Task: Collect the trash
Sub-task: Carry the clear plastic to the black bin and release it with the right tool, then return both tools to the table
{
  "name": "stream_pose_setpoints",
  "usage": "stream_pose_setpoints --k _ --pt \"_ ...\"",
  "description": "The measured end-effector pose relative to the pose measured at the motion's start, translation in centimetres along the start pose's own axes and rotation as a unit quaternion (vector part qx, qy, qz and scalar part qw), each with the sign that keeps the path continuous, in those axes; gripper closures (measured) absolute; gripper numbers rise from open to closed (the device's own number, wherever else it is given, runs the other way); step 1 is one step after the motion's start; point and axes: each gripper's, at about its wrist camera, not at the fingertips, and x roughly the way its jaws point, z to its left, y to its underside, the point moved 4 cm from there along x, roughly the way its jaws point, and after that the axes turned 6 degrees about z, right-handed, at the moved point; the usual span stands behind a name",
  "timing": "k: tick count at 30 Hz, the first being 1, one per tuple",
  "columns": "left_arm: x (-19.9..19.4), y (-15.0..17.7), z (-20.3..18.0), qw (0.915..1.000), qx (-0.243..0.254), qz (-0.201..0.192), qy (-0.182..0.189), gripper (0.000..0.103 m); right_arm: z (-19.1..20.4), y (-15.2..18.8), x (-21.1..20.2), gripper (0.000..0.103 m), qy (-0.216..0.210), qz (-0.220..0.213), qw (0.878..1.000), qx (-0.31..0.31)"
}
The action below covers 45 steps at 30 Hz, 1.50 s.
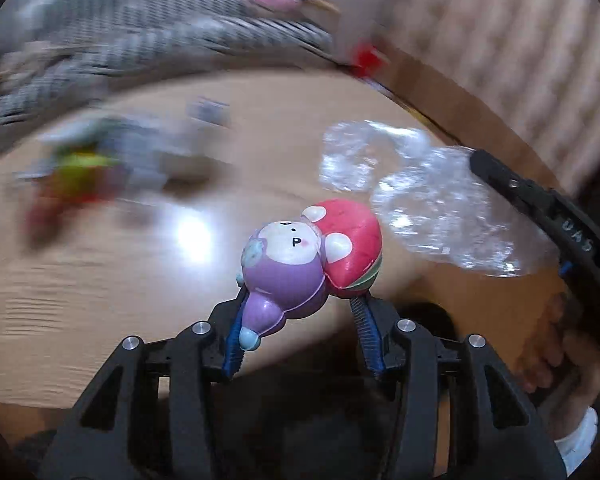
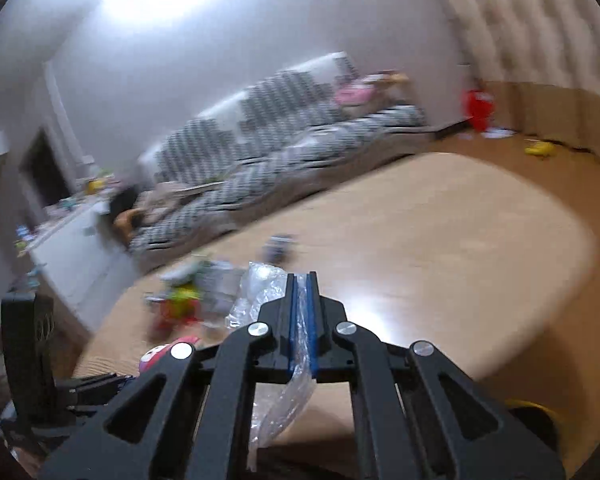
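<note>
- Plastic bag (image 2: 260,292), clear and crumpled: pinched flat between right tongs (image 2: 302,280), fully closed, hanging above tabletop (image 2: 440,240).
- Squishy mushroom-cap toy (image 1: 308,256): clamped in left tongs (image 1: 300,300), partly closed around it.
- Probably mid-carry; next, bag opened and toy dropped in.
- Blurred colourful litter (image 1: 76,176) ahead-left of left tongs, uncollected.

- Beige table (image 2: 440,240), rounded corners, glossy under glare;
- Blurred red, yellow and green toy heap (image 2: 180,304) lying on its far left part;
- Small dark item (image 2: 278,246) just beyond; identity unclear.
</note>
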Motion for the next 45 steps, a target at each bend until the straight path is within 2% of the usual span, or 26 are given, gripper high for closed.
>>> stream_pose_setpoints --k 2,4,7,10,12,16,18,19,20,21,22,23,25,27,29,31,33,34,35,36,38,39,42,43,45 --pt "3.0 0.9 -4.8 0.9979 0.036 0.040 0.035 0.056 -4.5 1.8 -1.9 0.098 0.047 0.013 0.999 0.022" --pt "6.0 1.8 -8.6 0.9941 0.071 0.071 0.042 0.056 -9.1 4.1 -3.2 0.098 0.095 0.034 0.994 0.047" --pt "9.8 3.1 -12.3 0.9867 0.101 0.115 0.054 0.057 -14.0 7.1 -4.4 0.098 0.121 0.052 0.987 0.093" --pt "12.3 3.5 -14.1 0.9818 0.118 0.141 0.048 0.057 -17.2 9.1 -4.8 0.098 0.130 0.062 0.981 0.128" --pt "13.3 3.2 -14.0 0.9799 0.122 0.152 0.045 0.057 -18.7 9.6 -4.7 0.098 0.126 0.070 0.979 0.144" --pt "14.1 3.8 -15.7 0.9771 0.131 0.161 0.045 0.055 -19.2 10.3 -3.8 0.098 0.126 0.079 0.976 0.161" --pt "14.1 4.3 -16.5 0.9757 0.129 0.169 0.054 0.045 -19.9 10.3 -3.4 0.098 0.121 0.086 0.973 0.177" --pt "14.5 4.3 -16.8 0.9756 0.125 0.172 0.055 0.031 -20.1 10.4 -3.3 0.098 0.123 0.093 0.971 0.184" --pt "14.6 4.3 -17.0 0.9759 0.121 0.173 0.056 0.009 -20.5 10.6 -2.9 0.097 0.121 0.103 0.968 0.193" --pt "14.6 4.1 -16.8 0.9778 0.112 0.166 0.062 0.006 -20.9 10.8 -2.6 0.085 0.129 0.116 0.964 0.203" --pt "14.9 3.7 -16.8 0.9797 0.105 0.158 0.064 0.006 -21.3 11.1 -2.6 0.066 0.140 0.123 0.960 0.211" --pt "14.8 3.4 -16.5 0.9809 0.101 0.154 0.062 0.006 -21.6 11.3 -2.7 0.011 0.149 0.120 0.957 0.220" --pt "14.5 2.8 -15.6 0.9818 0.097 0.156 0.050 0.006 -22.3 11.6 -3.4 0.006 0.167 0.097 0.953 0.234" --pt "13.1 2.0 -14.3 0.9850 0.089 0.141 0.044 0.006 -22.4 11.8 -3.6 0.006 0.168 0.087 0.952 0.240" --pt "9.9 0.0 -11.3 0.9933 0.063 0.086 0.043 0.006 -22.1 11.7 -3.7 0.006 0.187 0.073 0.952 0.231" --pt "6.2 -1.7 -7.0 0.9994 0.026 0.018 0.014 0.006 -20.8 11.2 -3.1 0.006 0.209 0.063 0.956 0.197" --pt "3.5 -2.6 -3.0 0.9994 -0.007 -0.027 -0.019 0.006 -18.4 9.7 -1.8 0.006 0.220 0.062 0.963 0.142" --pt "1.9 -2.8 0.3 0.9970 -0.032 -0.049 -0.050 0.006 -17.4 9.0 -1.3 0.006 0.215 0.058 0.967 0.125" --pt "0.9 -2.8 2.9 0.9938 -0.053 -0.058 -0.078 0.006 -15.7 8.2 -0.4 0.006 0.201 0.054 0.972 0.109" --pt "-0.2 -2.6 6.8 0.9873 -0.087 -0.066 -0.115 0.006 -14.3 7.6 0.1 0.006 0.188 0.050 0.976 0.099" --pt "-2.2 -1.3 12.9 0.9745 -0.135 -0.076 -0.163 0.006 -10.1 5.9 2.2 0.006 0.155 0.047 0.984 0.068" --pt "-3.3 -0.7 16.7 0.9626 -0.168 -0.080 -0.197 0.006 -7.4 4.9 3.5 0.006 0.141 0.046 0.988 0.044" --pt "-6.0 0.9 24.8 0.9367 -0.233 -0.089 -0.246 0.006 -1.2 2.7 6.5 0.006 0.109 0.044 0.993 -0.003" --pt "-6.3 1.1 27.1 0.9315 -0.248 -0.077 -0.255 0.006 1.6 1.8 7.9 0.006 0.092 0.046 0.995 -0.019" --pt "-6.2 1.2 29.7 0.9294 -0.259 -0.056 -0.256 0.006 5.6 0.9 9.7 0.006 0.069 0.049 0.996 -0.041"
